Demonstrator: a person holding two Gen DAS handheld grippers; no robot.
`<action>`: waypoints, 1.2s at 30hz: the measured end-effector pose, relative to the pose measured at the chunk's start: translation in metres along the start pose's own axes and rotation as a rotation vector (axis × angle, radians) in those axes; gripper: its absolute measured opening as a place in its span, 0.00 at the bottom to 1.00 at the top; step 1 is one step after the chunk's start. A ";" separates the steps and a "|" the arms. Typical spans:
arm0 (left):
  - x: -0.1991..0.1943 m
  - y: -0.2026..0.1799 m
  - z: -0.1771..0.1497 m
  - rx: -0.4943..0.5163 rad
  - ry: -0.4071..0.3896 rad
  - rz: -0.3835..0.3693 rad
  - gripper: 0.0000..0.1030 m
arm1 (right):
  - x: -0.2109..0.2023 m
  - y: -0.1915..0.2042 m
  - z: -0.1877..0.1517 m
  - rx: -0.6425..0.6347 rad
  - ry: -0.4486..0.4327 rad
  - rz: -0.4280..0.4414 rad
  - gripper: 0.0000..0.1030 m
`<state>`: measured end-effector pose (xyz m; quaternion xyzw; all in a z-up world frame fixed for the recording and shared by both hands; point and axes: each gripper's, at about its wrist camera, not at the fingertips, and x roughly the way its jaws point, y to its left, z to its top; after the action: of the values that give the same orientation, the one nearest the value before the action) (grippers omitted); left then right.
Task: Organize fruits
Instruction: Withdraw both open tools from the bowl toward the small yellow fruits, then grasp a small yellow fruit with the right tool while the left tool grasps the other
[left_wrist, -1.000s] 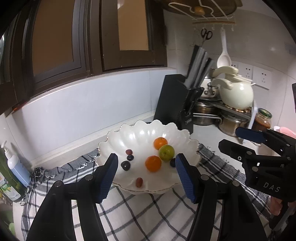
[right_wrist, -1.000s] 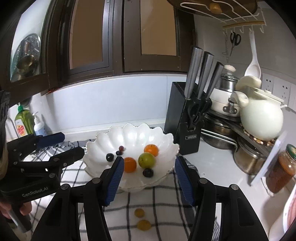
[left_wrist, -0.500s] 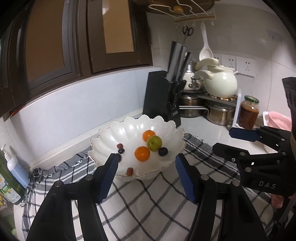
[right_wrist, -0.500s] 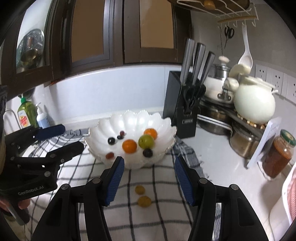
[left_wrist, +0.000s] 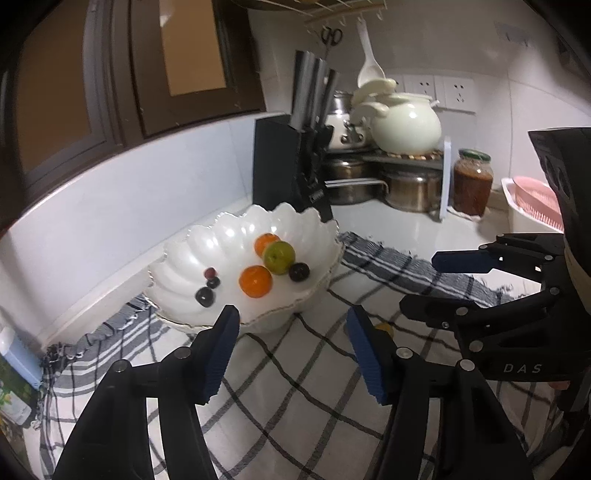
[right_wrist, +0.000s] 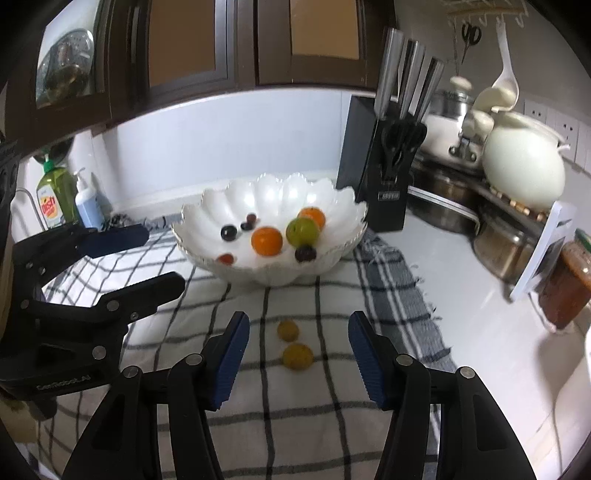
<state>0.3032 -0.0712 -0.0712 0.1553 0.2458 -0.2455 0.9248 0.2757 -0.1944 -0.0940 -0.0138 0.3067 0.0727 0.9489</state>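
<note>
A white scalloped bowl (left_wrist: 192, 254) (right_wrist: 343, 206) stands on a checked cloth. It holds two oranges (right_wrist: 266, 240), a green fruit (right_wrist: 303, 230), and several dark and red grapes (right_wrist: 229, 232). Two small yellow fruits (right_wrist: 288, 329) (right_wrist: 297, 356) lie on the cloth in front of the bowl, between my right gripper's fingers. My right gripper (right_wrist: 297, 354) is open and empty just above them. My left gripper (left_wrist: 291, 350) is open and empty, short of the bowl's near rim. One yellow fruit (left_wrist: 382, 328) peeks out beside its right finger.
A black knife block (right_wrist: 373, 166) stands right of the bowl. Steel pots (right_wrist: 443, 199), a cream teapot (right_wrist: 524, 170) and a sauce jar (right_wrist: 569, 288) crowd the right corner. Soap bottles (right_wrist: 55, 199) stand at the far left. A pink rack (left_wrist: 535, 199) shows at right.
Both grippers have drawn back from the bowl and lowered toward the cloth. The yellow fruits now lie between the right gripper's fingers. Both stay open.
</note>
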 end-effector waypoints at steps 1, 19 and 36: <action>0.003 0.000 -0.001 0.002 0.006 -0.007 0.55 | 0.003 0.000 -0.002 0.003 0.010 0.002 0.54; 0.070 -0.021 -0.019 0.187 0.103 -0.181 0.37 | 0.047 -0.003 -0.020 0.015 0.134 0.024 0.41; 0.100 -0.037 -0.021 0.383 0.122 -0.313 0.30 | 0.071 -0.005 -0.024 0.008 0.184 0.044 0.36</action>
<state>0.3514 -0.1309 -0.1477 0.3025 0.2713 -0.4178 0.8126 0.3197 -0.1918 -0.1549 -0.0097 0.3933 0.0907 0.9149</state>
